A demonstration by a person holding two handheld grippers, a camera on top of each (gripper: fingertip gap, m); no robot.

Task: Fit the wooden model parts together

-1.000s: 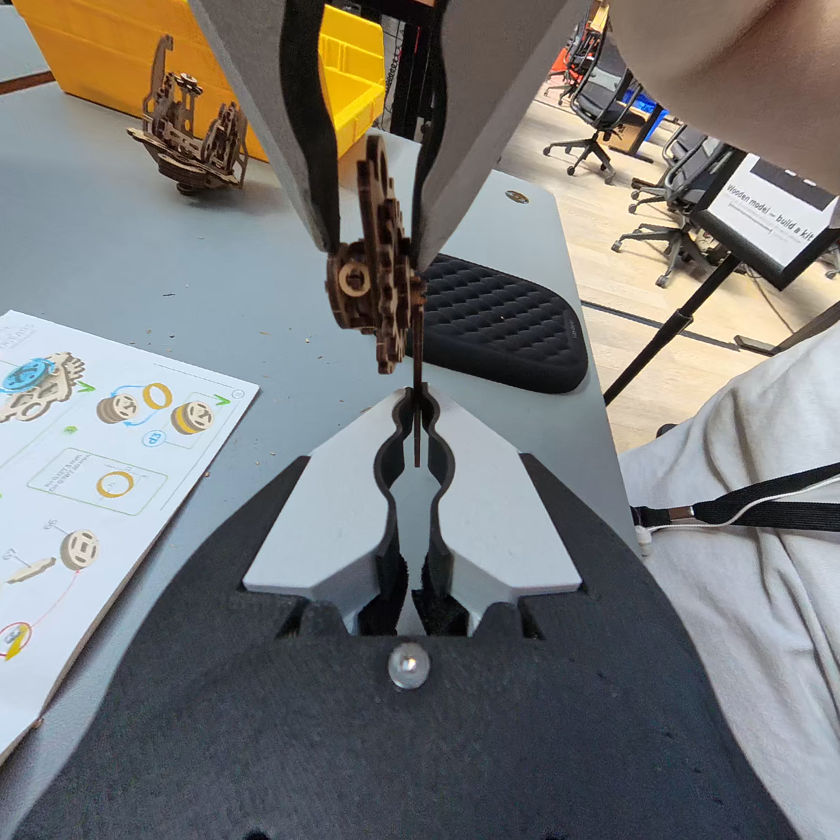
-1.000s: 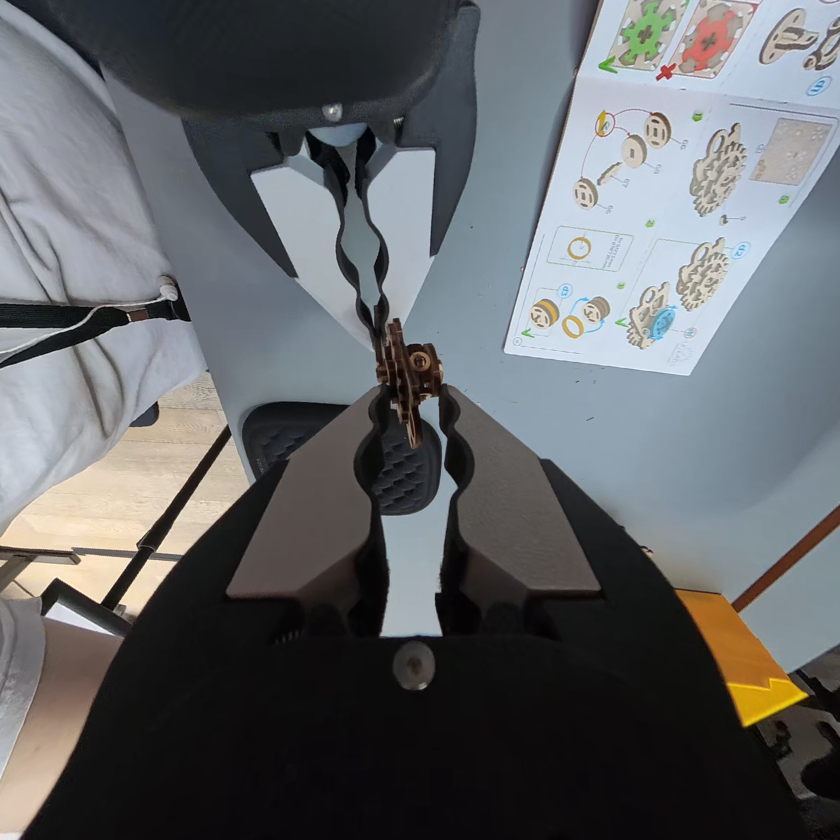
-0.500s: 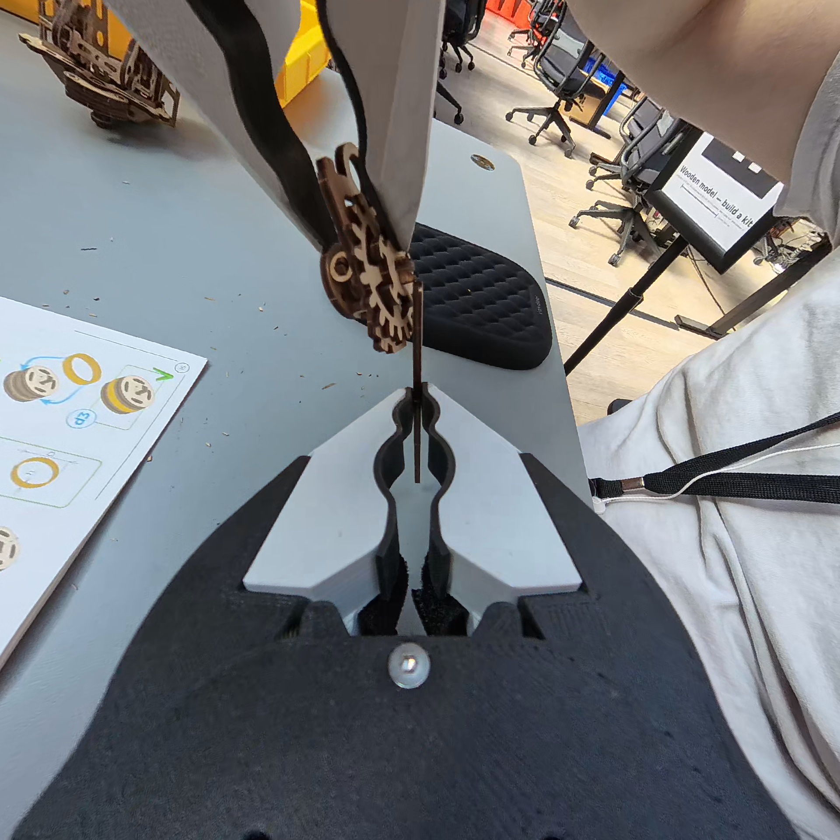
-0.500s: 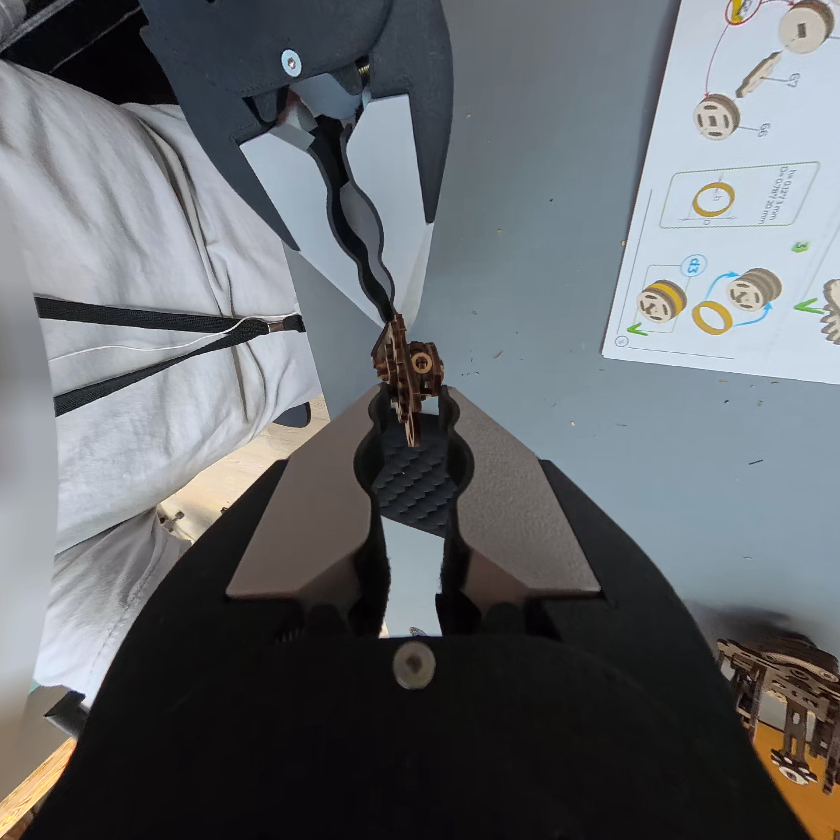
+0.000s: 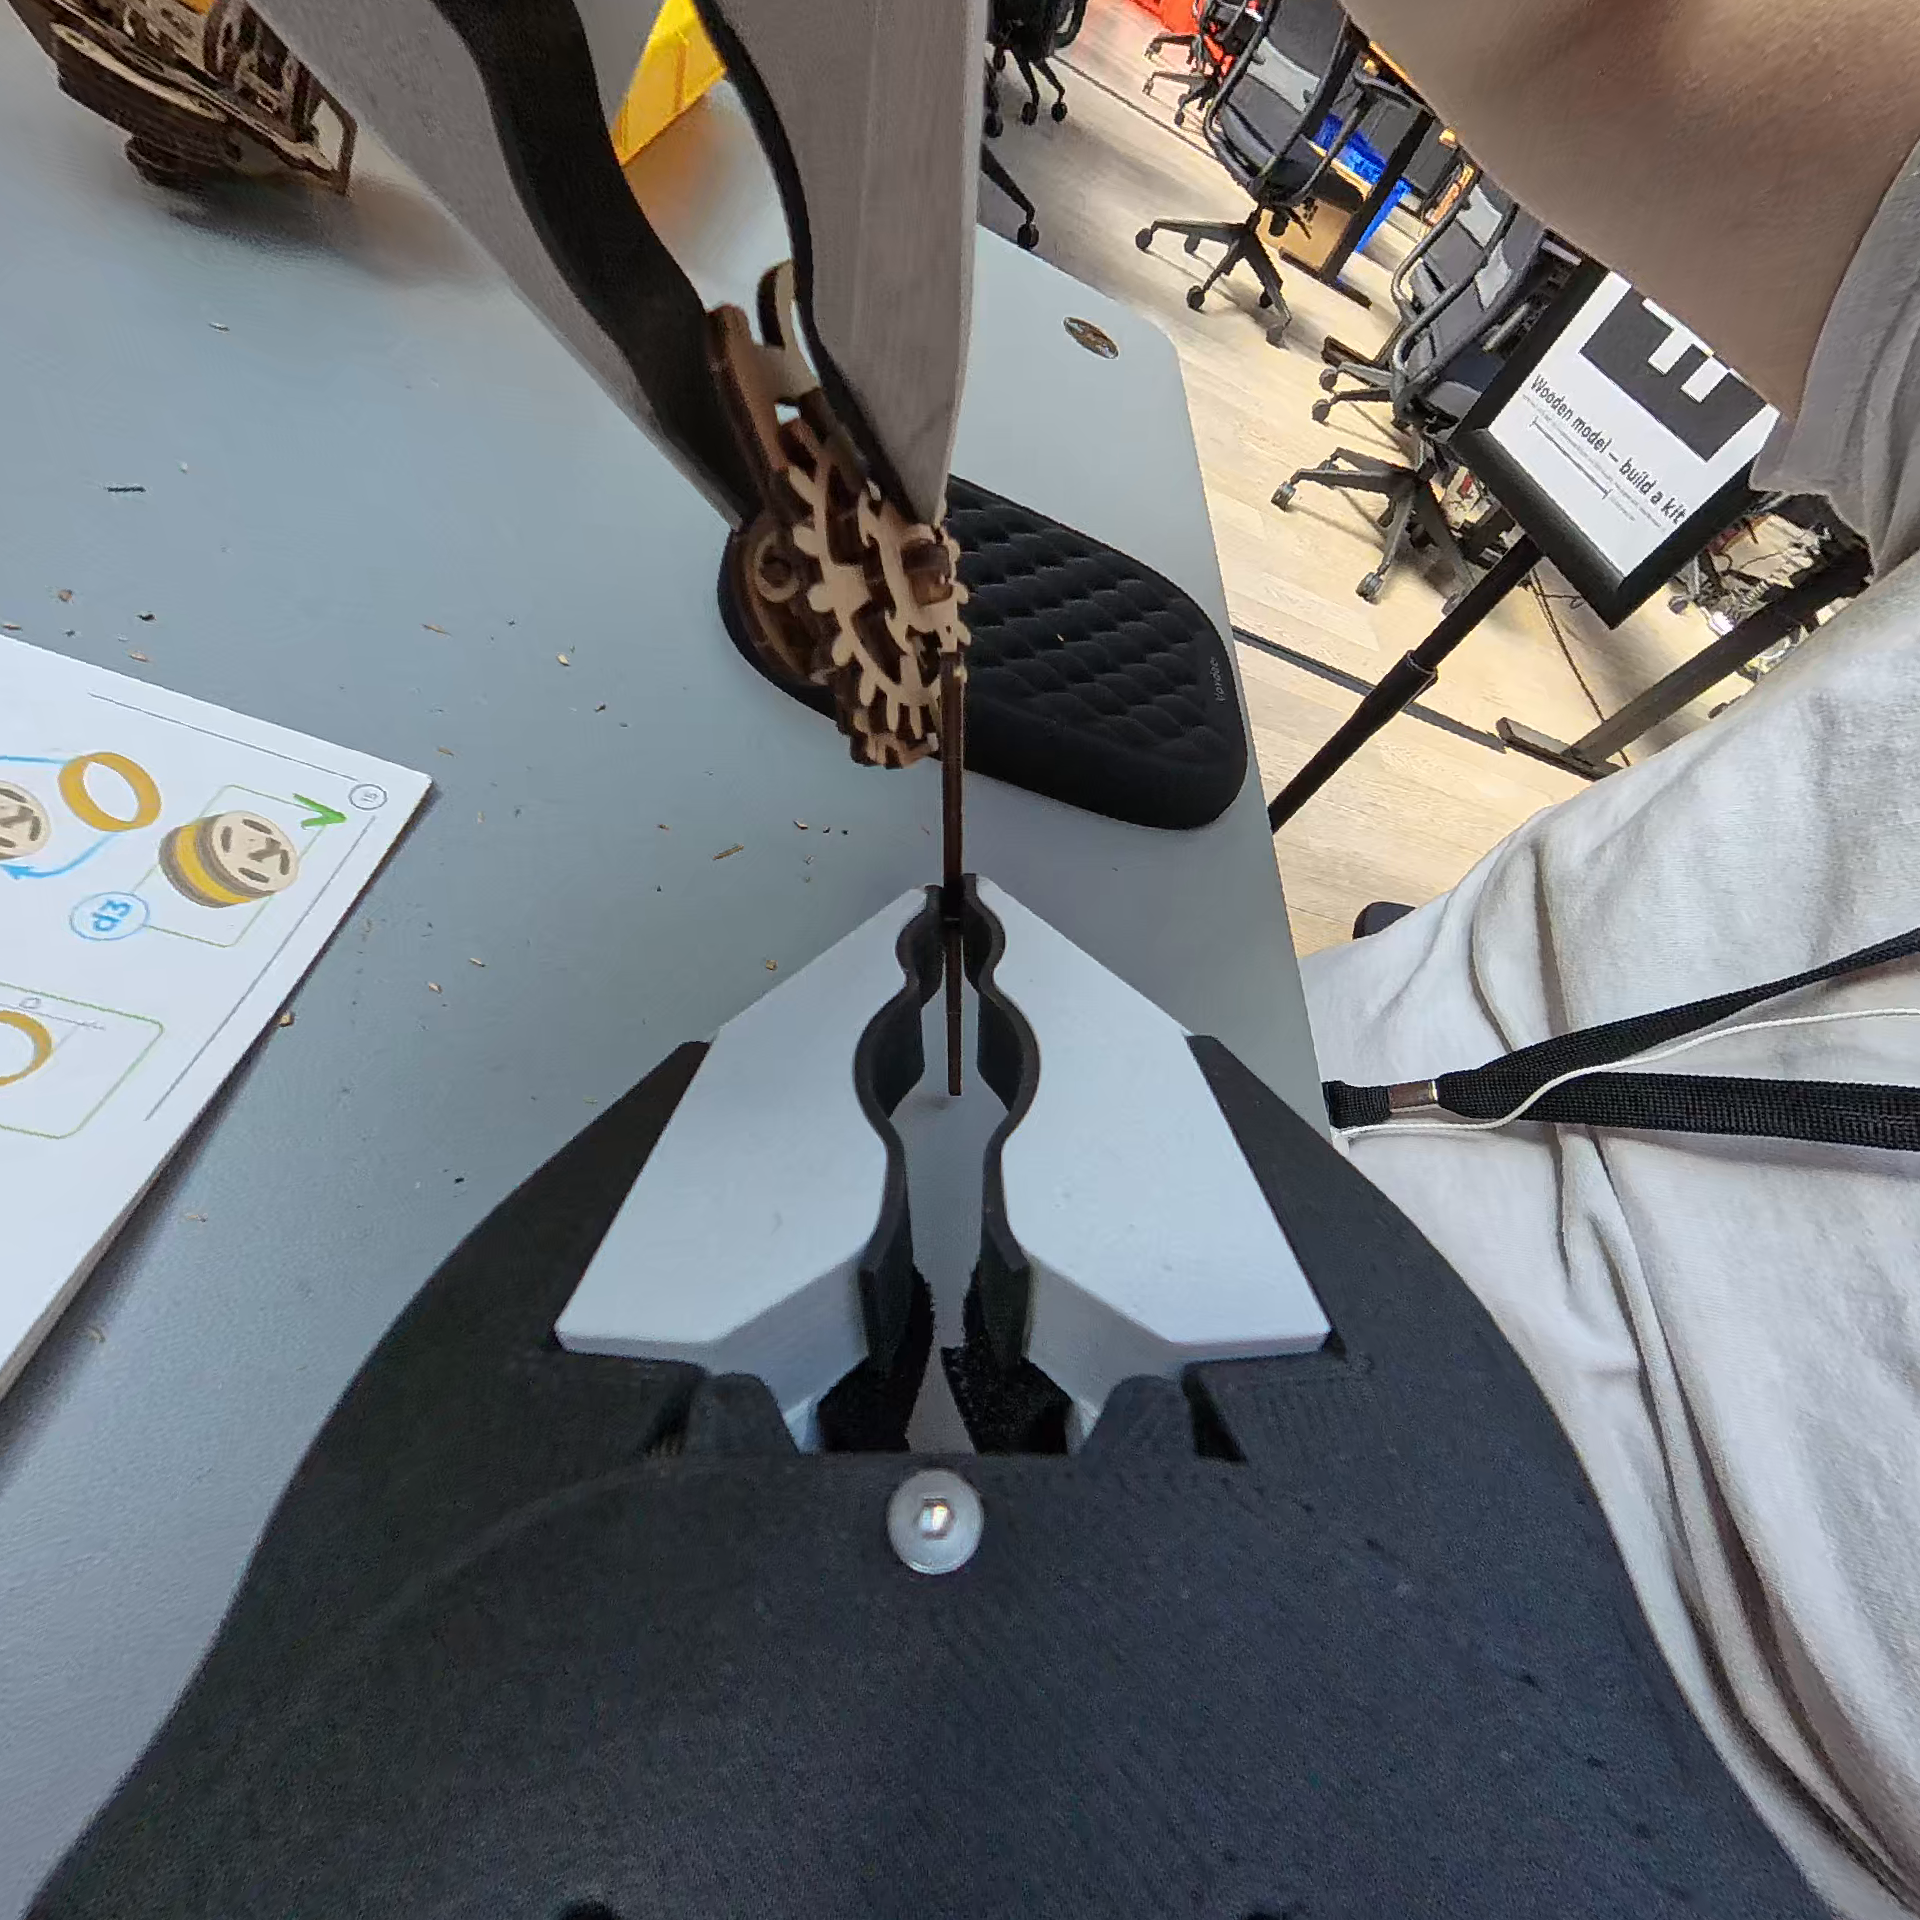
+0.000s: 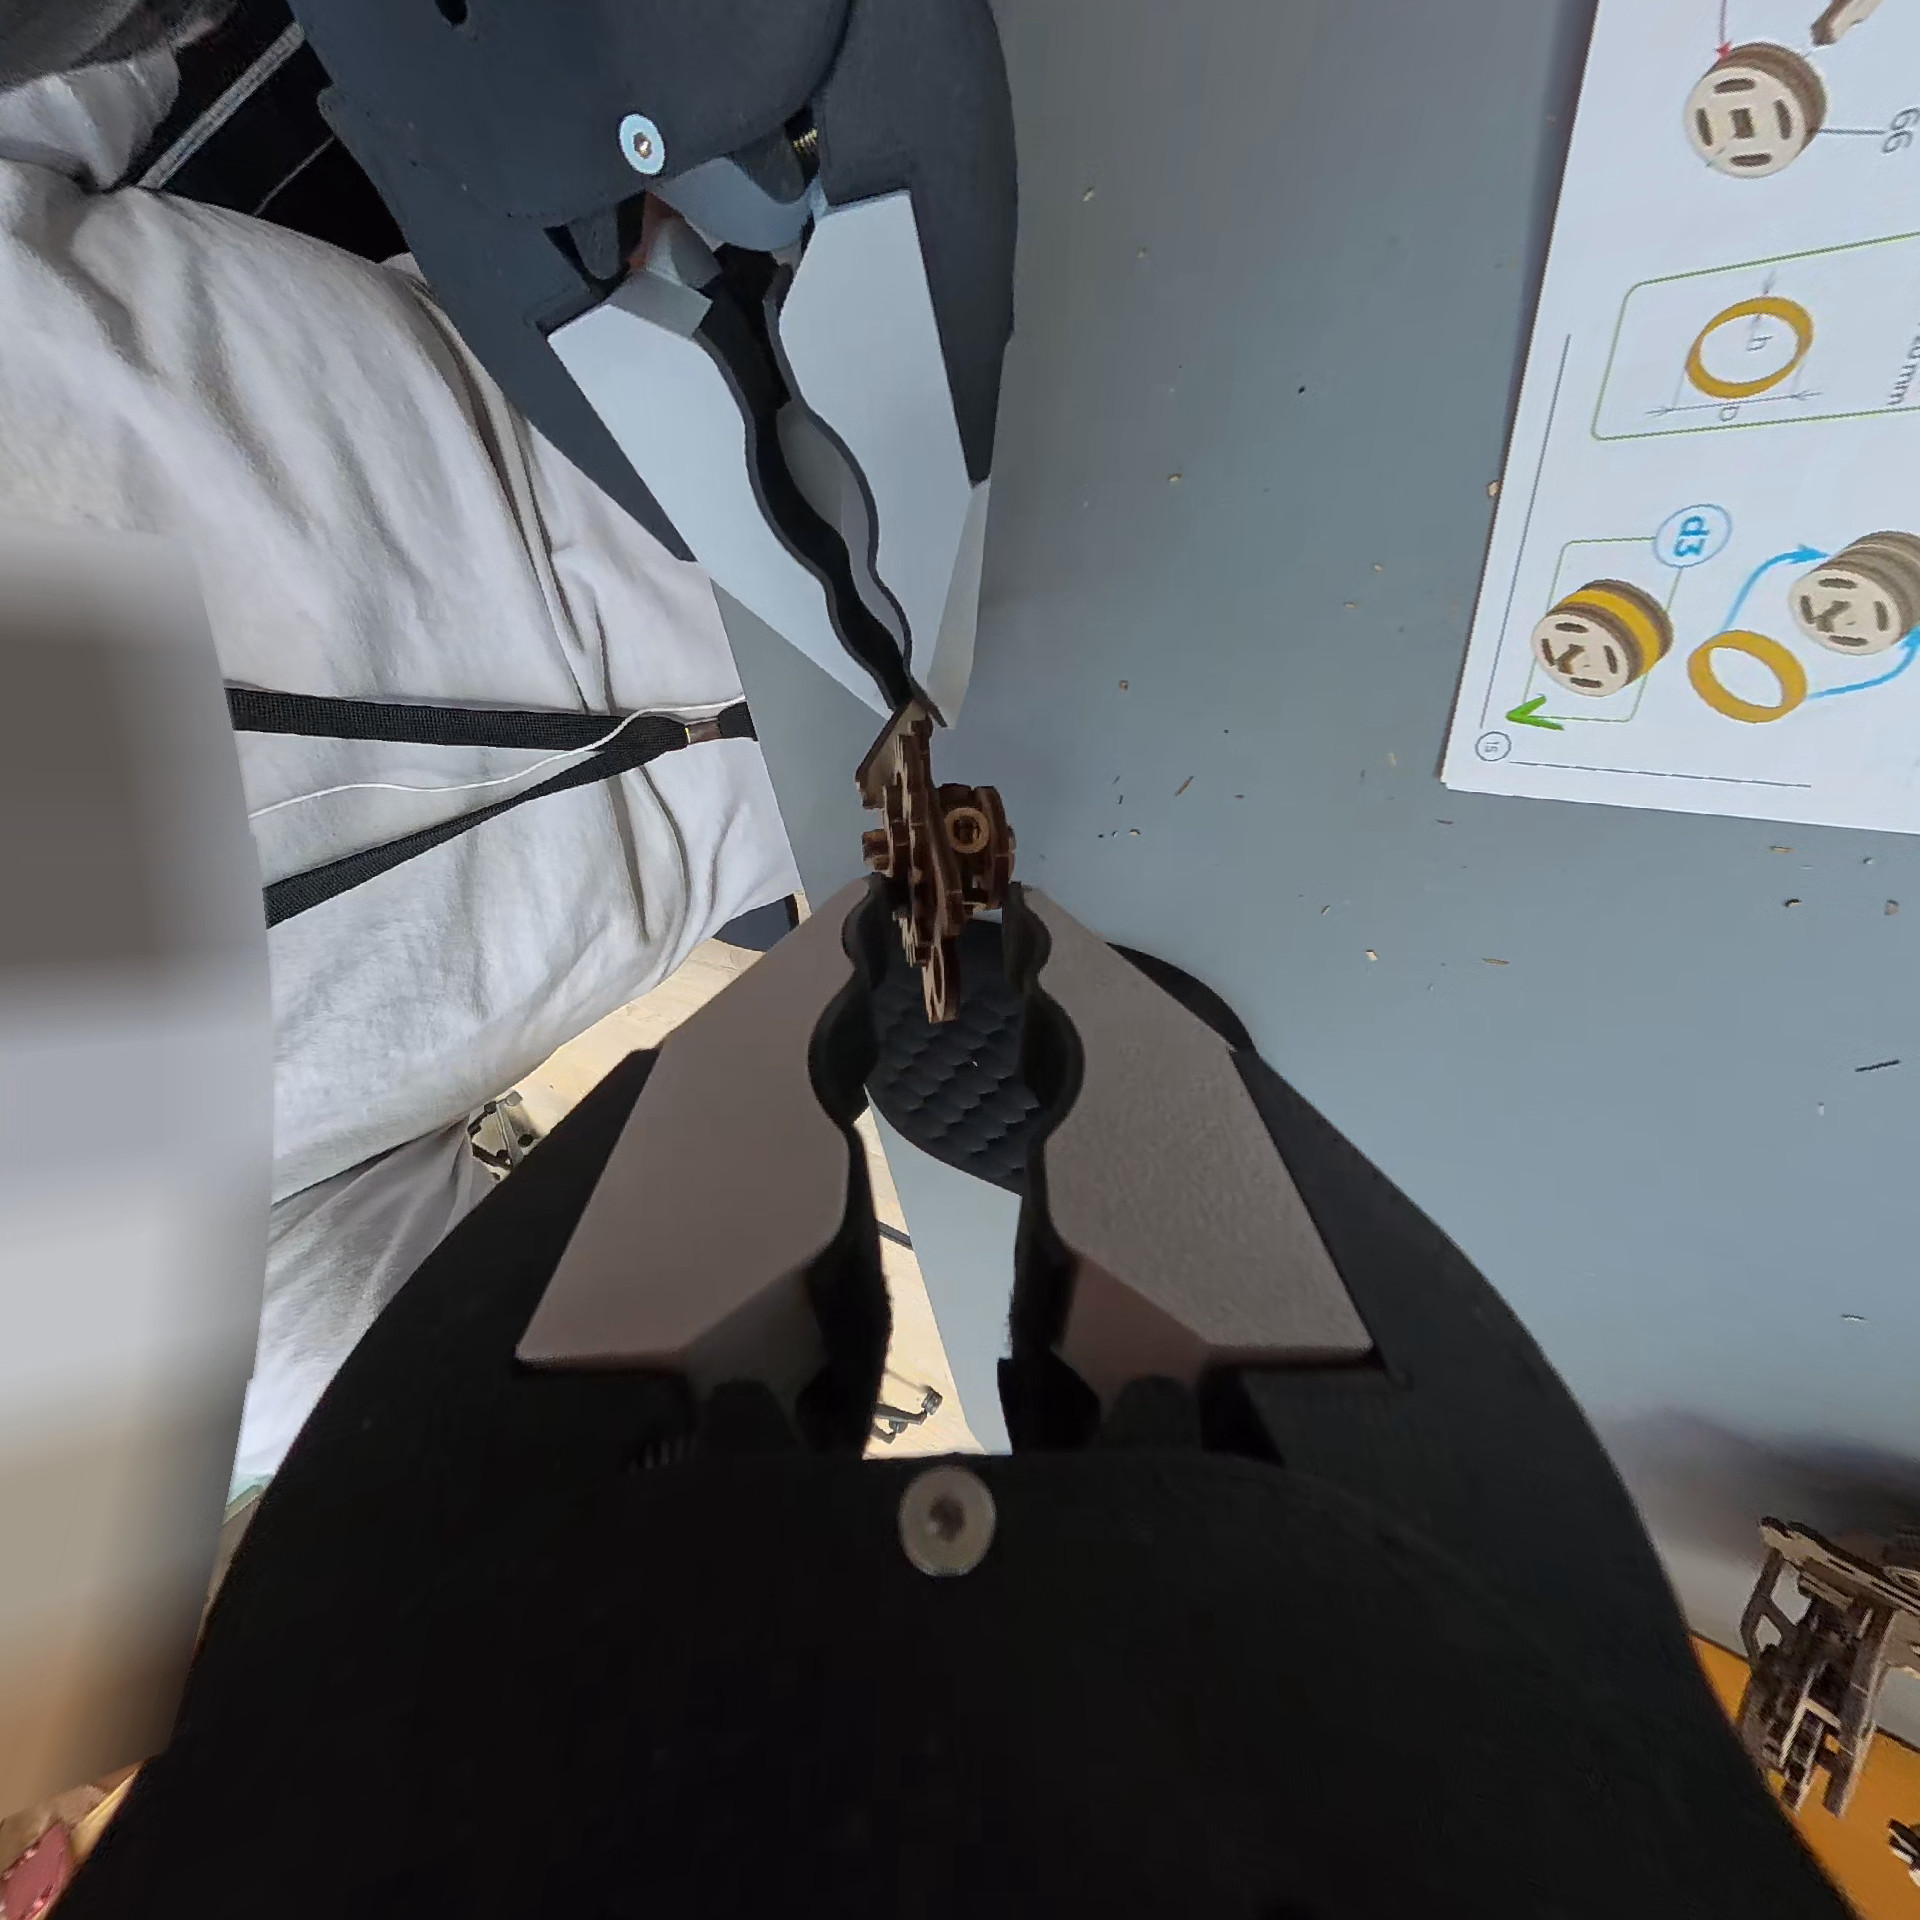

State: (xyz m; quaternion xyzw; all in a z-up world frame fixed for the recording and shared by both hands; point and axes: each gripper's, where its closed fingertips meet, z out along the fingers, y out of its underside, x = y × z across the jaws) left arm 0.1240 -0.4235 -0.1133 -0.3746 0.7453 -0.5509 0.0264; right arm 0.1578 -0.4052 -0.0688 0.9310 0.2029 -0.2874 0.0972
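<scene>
At the centre of the left wrist view, the left gripper is pinched narrow on a thin dark wooden strip whose upper end meets the gear assembly. That assembly hangs above a black quilted pad on the grey table, clamped in the right gripper. An instruction sheet lies at left, and a finished wooden model stands upper left.

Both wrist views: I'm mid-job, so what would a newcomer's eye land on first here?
First, the wooden gear piece held in mid-air above the grey table, pinched by the right hand-held gripper from above. Next, the thin wooden strip clamped edge-on in the left hand-held gripper, its top meeting the gear's rim. On the left lies the instruction sheet, with a black pad behind the gear.
</scene>
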